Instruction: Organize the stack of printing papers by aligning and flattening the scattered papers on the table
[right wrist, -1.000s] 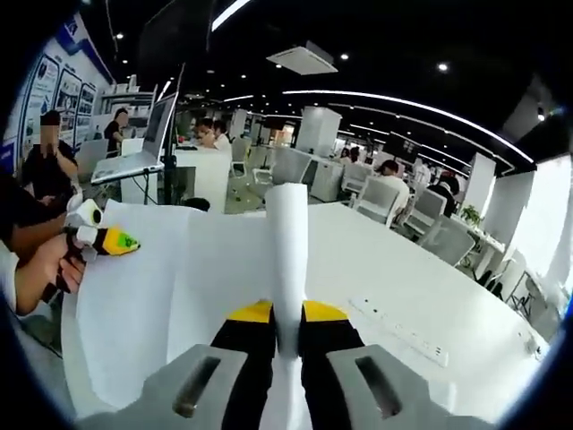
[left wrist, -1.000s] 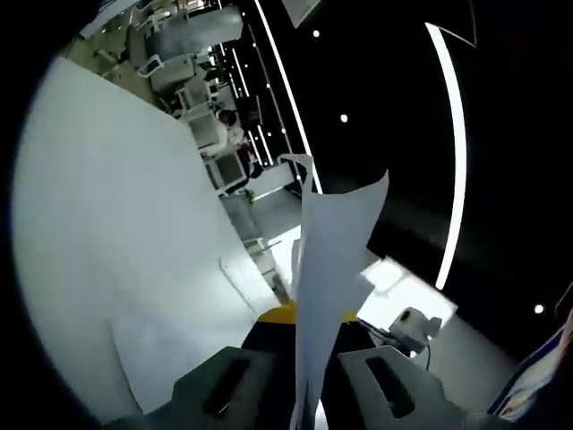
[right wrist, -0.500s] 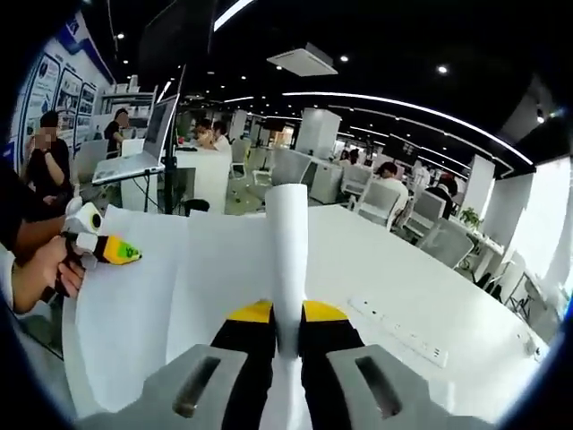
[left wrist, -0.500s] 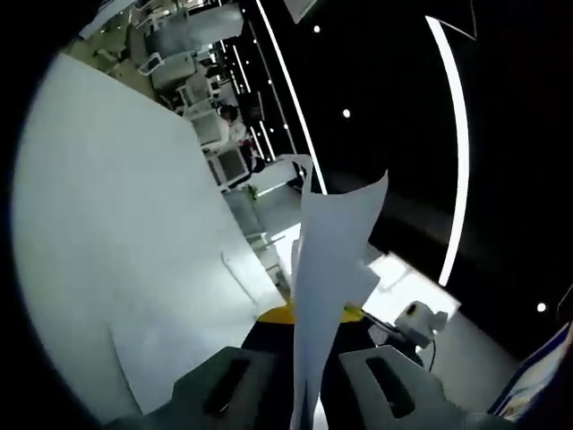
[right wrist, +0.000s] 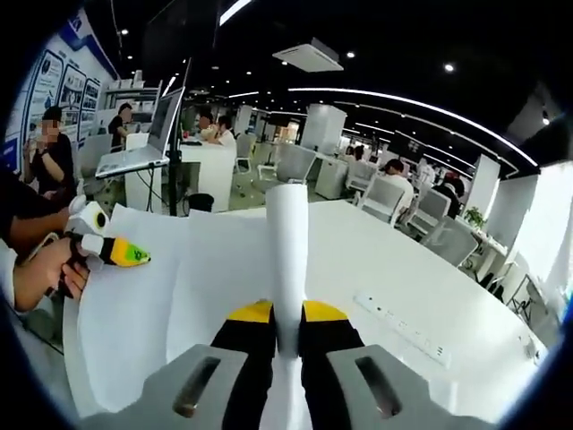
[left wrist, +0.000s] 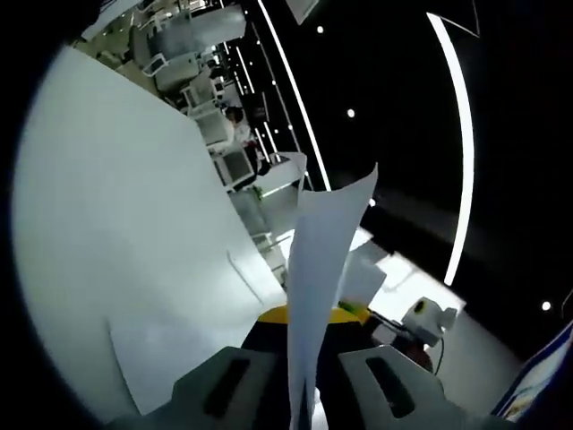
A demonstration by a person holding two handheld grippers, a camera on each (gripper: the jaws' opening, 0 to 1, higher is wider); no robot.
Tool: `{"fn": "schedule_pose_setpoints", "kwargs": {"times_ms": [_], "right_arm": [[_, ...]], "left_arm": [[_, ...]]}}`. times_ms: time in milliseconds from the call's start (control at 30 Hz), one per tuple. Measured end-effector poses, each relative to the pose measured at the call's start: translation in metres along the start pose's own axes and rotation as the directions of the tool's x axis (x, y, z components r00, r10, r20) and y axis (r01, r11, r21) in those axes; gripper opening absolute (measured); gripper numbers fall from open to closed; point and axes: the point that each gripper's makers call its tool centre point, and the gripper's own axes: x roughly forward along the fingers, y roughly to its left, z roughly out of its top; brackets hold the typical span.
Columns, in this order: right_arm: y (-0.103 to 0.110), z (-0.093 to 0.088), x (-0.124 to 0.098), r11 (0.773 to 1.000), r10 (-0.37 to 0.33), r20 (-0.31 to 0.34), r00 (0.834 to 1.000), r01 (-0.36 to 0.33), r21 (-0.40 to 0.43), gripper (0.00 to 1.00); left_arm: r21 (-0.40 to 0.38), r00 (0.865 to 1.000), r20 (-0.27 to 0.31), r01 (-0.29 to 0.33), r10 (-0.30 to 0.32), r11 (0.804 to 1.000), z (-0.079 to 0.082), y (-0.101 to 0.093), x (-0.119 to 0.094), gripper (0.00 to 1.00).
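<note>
While both grippers pinch it, the thin white paper sheet (right wrist: 179, 296) hangs above the white round table (right wrist: 421, 287).
Light and floppy, it curls upward between each pair of jaws; left gripper (left wrist: 313, 327) and right gripper (right wrist: 286, 327) grip opposite edges, best held near corners.

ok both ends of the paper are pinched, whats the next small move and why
Probably lower both hand-held grippers together toward the white table. The right hand-held gripper and the left hand-held gripper each clamp an edge of the paper stack, which bows upward between them, so setting it down should let it flatten.
</note>
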Motion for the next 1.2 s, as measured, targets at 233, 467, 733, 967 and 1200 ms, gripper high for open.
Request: {"fn": "schedule_pose_setpoints", "kwargs": {"times_ms": [233, 467, 733, 967, 1200], "right_arm": [[-0.002, -0.001, -0.002, 1.000, -0.006, -0.012, 1.000, 0.006, 0.008, 0.06], [0.003, -0.002, 0.005, 1.000, 0.001, -0.031, 1.000, -0.002, -0.002, 0.06], [0.002, -0.003, 0.010, 1.000, 0.007, -0.037, 0.999, -0.007, -0.007, 0.06], [-0.002, -0.009, 0.015, 1.000, -0.001, -0.055, 0.998, 0.001, 0.002, 0.06], [-0.003, -0.013, 0.018, 1.000, 0.000, -0.075, 0.997, -0.001, -0.001, 0.06]], "left_arm": [[0.000, 1.000, 0.014, 0.003, -0.003, 1.000, 0.000, -0.006, 0.000, 0.06], [0.028, 1.000, 0.025, 0.003, -0.004, 1.000, -0.002, -0.005, -0.004, 0.06], [0.027, 1.000, -0.003, 0.000, 0.000, 1.000, -0.007, -0.002, 0.000, 0.06], [0.022, 1.000, -0.022, 0.007, -0.006, 1.000, -0.017, -0.005, 0.006, 0.06], [0.007, 1.000, -0.017, 0.006, -0.006, 1.000, -0.018, -0.003, 0.009, 0.06]]}}
